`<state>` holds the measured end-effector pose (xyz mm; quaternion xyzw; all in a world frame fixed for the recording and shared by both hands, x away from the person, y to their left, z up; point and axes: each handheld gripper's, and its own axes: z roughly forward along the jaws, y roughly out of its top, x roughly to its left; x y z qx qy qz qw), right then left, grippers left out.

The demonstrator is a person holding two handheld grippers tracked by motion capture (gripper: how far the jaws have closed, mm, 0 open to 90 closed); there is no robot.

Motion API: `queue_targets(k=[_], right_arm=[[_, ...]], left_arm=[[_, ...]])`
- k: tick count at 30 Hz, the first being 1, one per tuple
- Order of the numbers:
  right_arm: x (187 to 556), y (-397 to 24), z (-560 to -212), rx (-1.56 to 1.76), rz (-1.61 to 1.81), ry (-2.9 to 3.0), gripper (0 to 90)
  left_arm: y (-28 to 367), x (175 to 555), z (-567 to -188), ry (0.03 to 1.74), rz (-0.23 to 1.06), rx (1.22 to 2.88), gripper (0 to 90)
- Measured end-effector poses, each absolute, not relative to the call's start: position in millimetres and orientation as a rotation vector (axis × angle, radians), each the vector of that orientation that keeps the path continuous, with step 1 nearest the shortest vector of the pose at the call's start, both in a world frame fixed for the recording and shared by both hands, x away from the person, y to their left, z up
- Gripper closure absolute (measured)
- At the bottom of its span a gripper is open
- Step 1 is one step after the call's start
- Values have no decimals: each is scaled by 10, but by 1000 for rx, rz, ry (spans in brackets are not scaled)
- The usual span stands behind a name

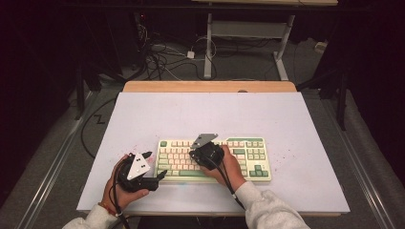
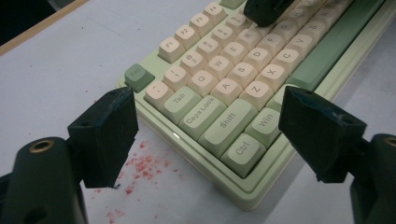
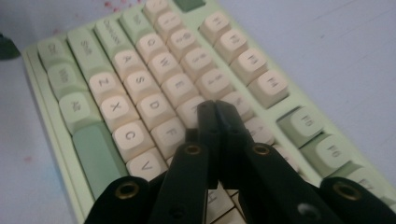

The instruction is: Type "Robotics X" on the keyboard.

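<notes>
Black jaws of the right tool point(image 3: 215, 109), pressed together, rest their tip on the keyboard point(image 1: 248, 160) at lower centre of the bench point(image 1: 143, 114). That tip spans neighbouring keys, so a push may strike two. Left tool point(image 2: 205, 128), jaws apart, hovers at the keyboard's corner, bracing nothing; the keyboard could slide.

table point(image 1: 143, 114): white top | red specks point(image 2: 142, 168) | floor cables point(image 1: 162, 57)

Lab-type recording space: white board point(image 1: 143, 119) laid over a wooden tabletop point(image 1: 210, 86), dark curtained surroundings, grey carpet floor point(image 1: 52, 157), loose cables point(image 1: 162, 59) and a white adjustable desk frame point(image 1: 248, 33) behind, person's hands working at a keyboard point(image 1: 248, 155).
</notes>
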<state>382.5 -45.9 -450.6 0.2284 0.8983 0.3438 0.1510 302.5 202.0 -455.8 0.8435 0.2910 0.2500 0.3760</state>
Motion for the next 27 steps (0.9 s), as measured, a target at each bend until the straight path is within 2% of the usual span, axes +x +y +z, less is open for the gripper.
queue_targets(k=[27], right_arm=[[3787, -693, -4305, 671, 1061, 2509, 900]], left_arm=[[2017, 3030, -4563, 748, 643, 2160, 187]])
